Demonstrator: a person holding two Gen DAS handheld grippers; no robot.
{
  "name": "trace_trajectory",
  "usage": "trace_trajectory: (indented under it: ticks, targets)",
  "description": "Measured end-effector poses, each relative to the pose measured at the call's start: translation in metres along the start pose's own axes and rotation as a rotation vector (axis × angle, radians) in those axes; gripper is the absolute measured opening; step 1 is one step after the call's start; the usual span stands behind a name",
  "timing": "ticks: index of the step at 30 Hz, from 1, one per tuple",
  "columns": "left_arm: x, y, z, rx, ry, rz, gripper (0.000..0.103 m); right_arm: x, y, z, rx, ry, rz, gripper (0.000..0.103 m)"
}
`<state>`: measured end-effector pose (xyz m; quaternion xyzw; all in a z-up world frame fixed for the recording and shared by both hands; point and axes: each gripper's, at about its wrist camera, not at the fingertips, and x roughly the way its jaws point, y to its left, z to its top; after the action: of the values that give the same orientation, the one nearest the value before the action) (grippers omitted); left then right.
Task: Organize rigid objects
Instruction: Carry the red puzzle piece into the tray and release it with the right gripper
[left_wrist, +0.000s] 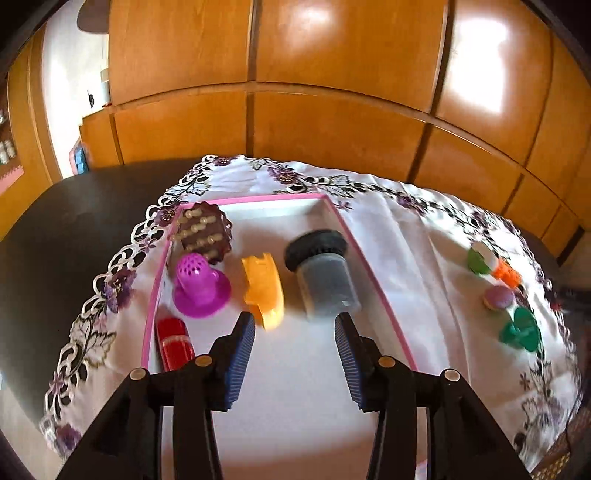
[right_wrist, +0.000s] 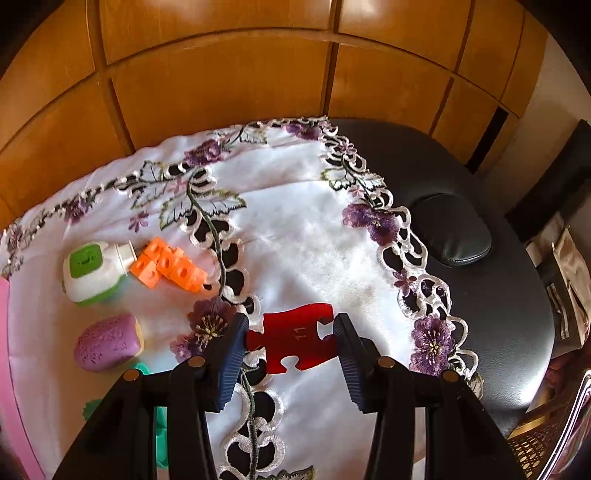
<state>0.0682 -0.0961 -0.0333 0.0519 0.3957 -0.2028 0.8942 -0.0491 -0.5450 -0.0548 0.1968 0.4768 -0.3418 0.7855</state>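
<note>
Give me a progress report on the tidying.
Done: five things lie in the pink tray: brown box, purple cup, yellow piece, black-capped jar, red tube. In hand: the right gripper flanks the red puzzle piece; whether it grips is unclear. The left gripper is open. Left on the cloth: green-white bottle, orange blocks, purple stamp, green piece.

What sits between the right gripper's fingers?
A flat red jigsaw-shaped piece lying on the white embroidered tablecloth, between the open right gripper fingers, per the right wrist view.
</note>
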Motion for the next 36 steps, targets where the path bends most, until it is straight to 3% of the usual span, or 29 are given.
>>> trace_trajectory:
  ticks: [6, 13, 22, 29, 36]
  targets:
    - [-0.016, -0.01, -0.01, 0.027, -0.003, 0.0, 0.046, -0.014, 0.005, 0.003, 0.0, -0.072, 0.076, 0.048]
    - [-0.026, -0.005, -0.011, 0.022, -0.02, 0.02, 0.046, -0.024, 0.029, 0.0, -0.103, -0.124, 0.137, 0.048]
    - [-0.032, 0.01, -0.015, -0.003, -0.019, 0.025, 0.046, -0.04, 0.057, -0.01, -0.173, -0.128, 0.237, 0.048]
    - [-0.039, 0.024, -0.02, -0.03, -0.023, 0.036, 0.046, -0.086, 0.135, -0.034, -0.343, -0.146, 0.425, 0.048]
    - [-0.052, 0.051, -0.019, -0.101, -0.055, 0.064, 0.046, -0.132, 0.238, -0.088, -0.644, -0.097, 0.657, 0.048]
